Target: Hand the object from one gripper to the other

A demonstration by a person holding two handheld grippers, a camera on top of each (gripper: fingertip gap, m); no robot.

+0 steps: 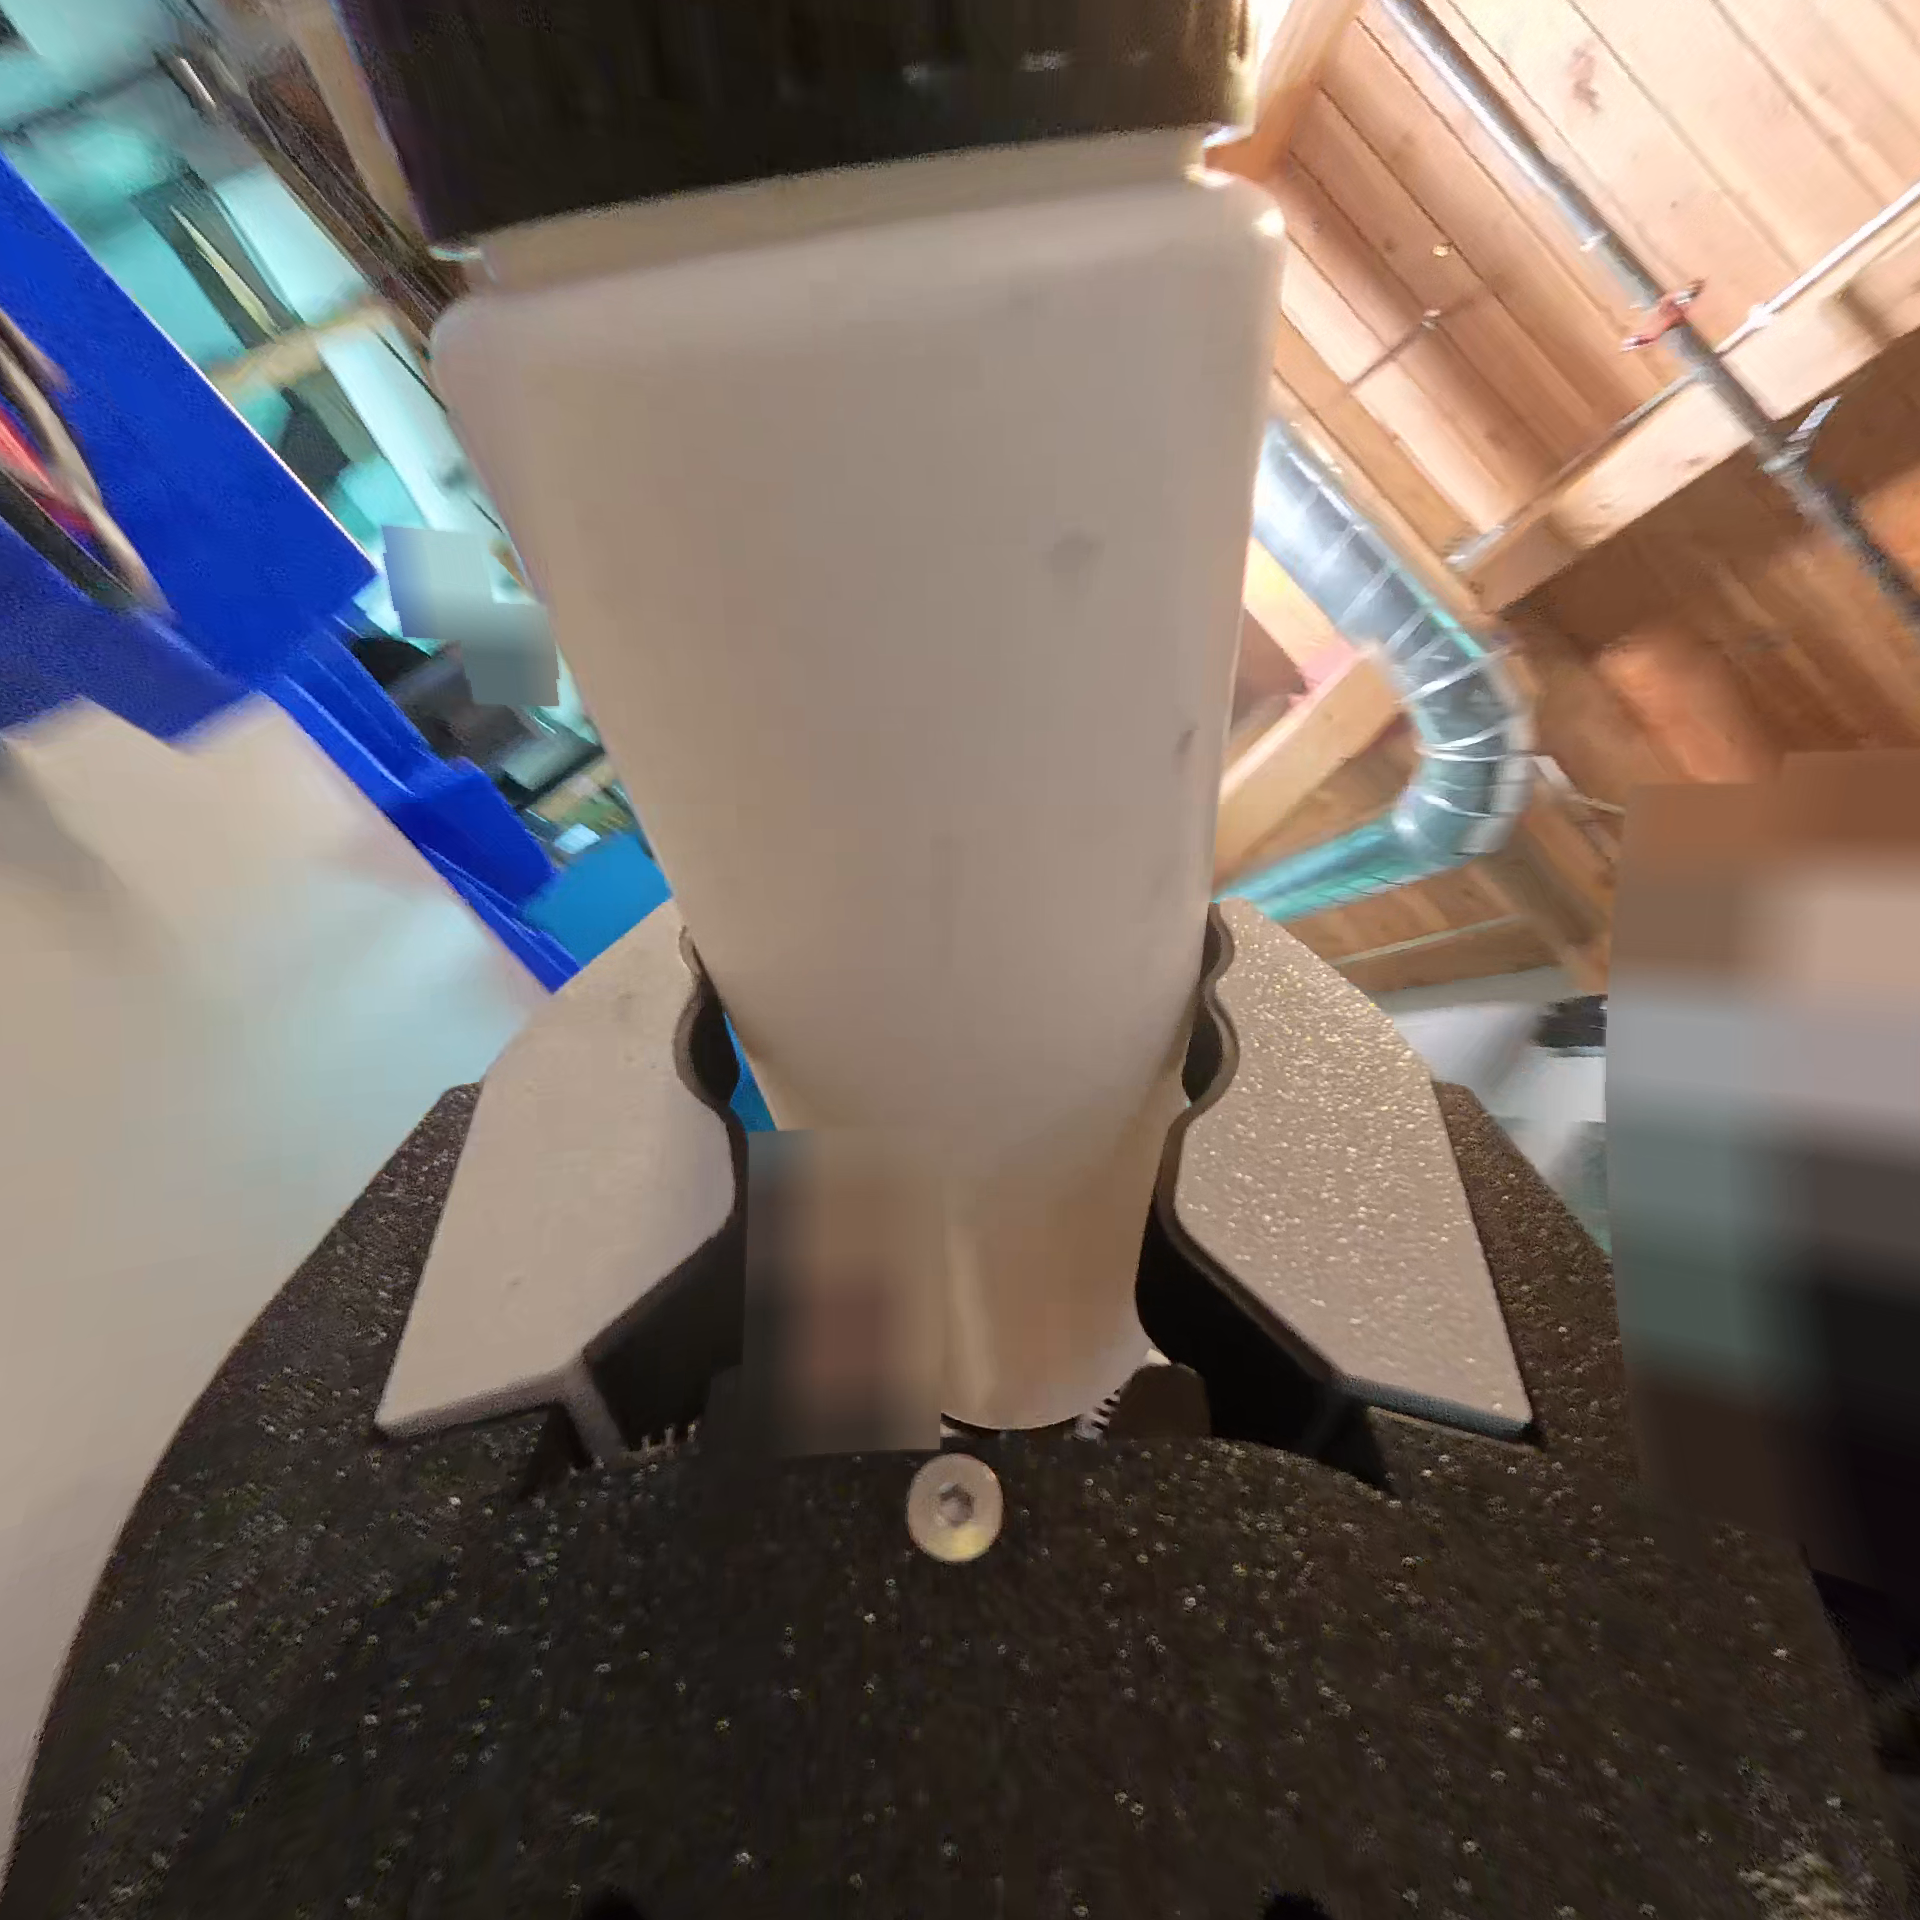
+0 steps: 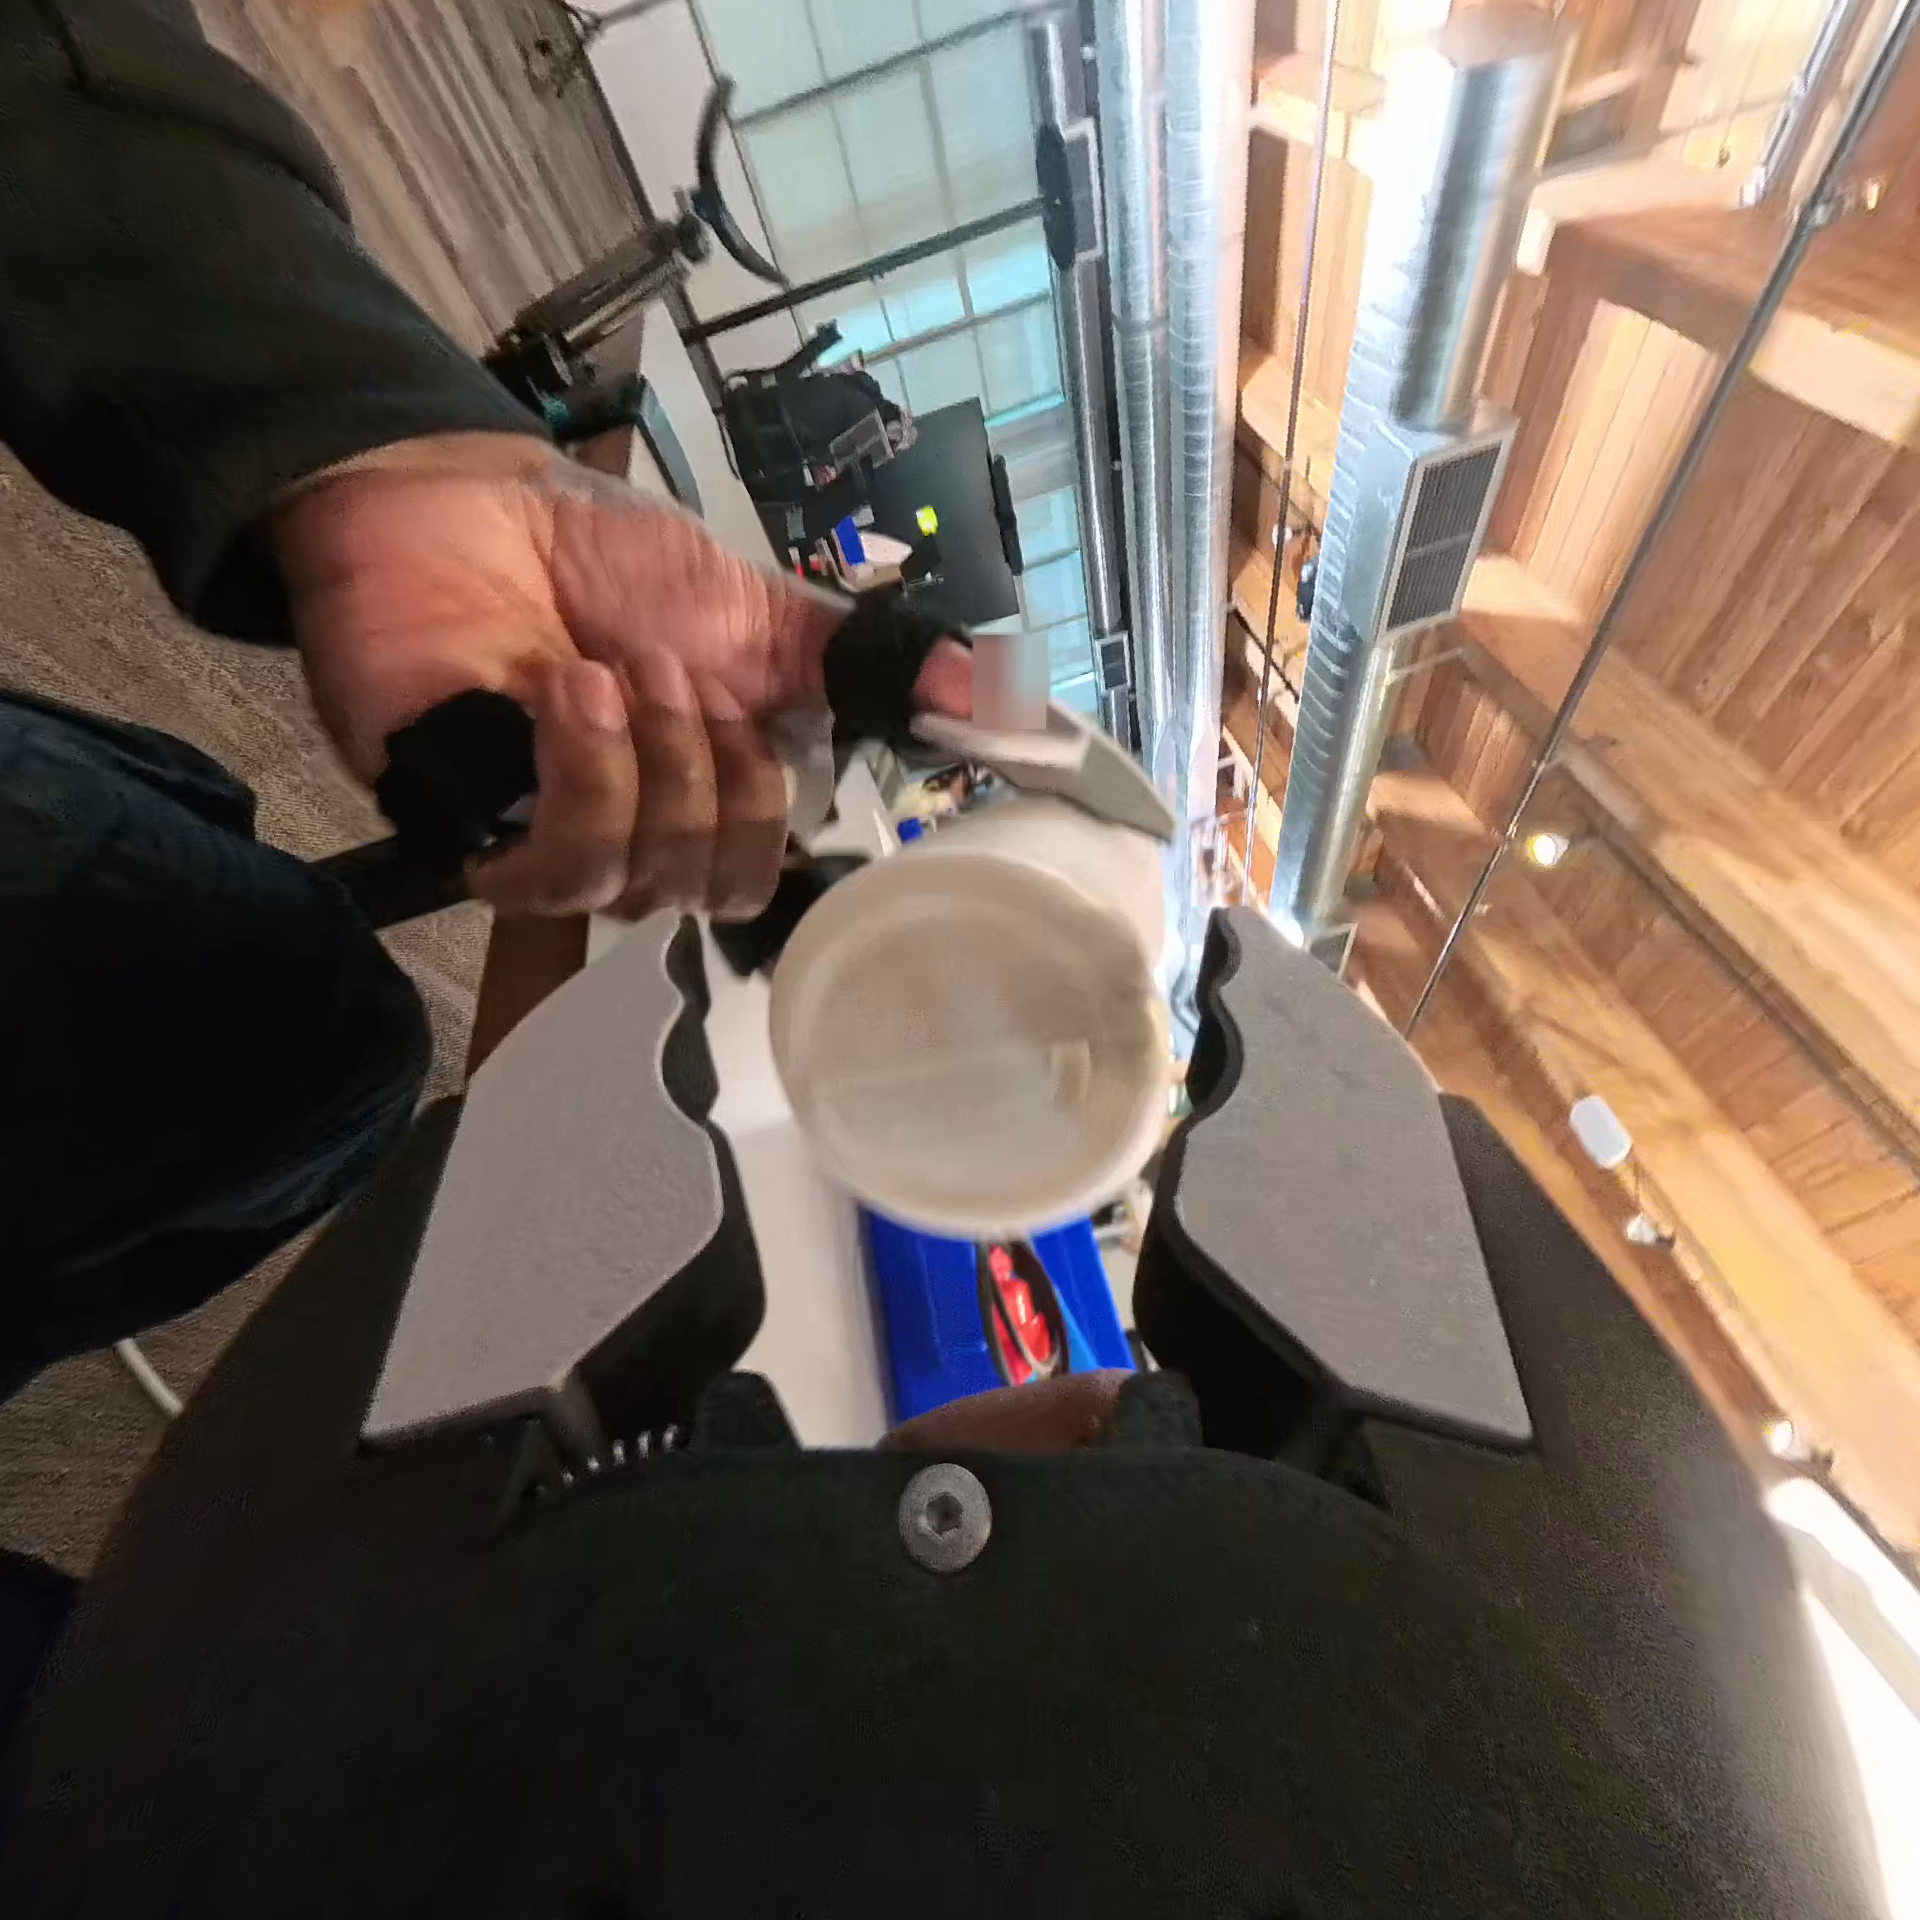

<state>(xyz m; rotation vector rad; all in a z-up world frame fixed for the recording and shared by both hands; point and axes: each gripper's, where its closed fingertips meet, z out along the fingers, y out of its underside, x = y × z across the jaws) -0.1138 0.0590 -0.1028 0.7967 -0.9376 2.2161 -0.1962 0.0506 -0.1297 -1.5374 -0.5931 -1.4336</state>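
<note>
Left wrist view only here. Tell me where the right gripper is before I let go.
Observer: The right gripper is open, with the wide round end of the white object sitting between its fingers.
Operator: Confirm whether its pads touch yet.
Observer: They don't appear to; a gap shows on both sides of the round end, wider on the left of that view.
Operator: Report who is holding my gripper.
Observer: A hand grips the left gripper's handle, just beyond the object in the right wrist view.
</note>
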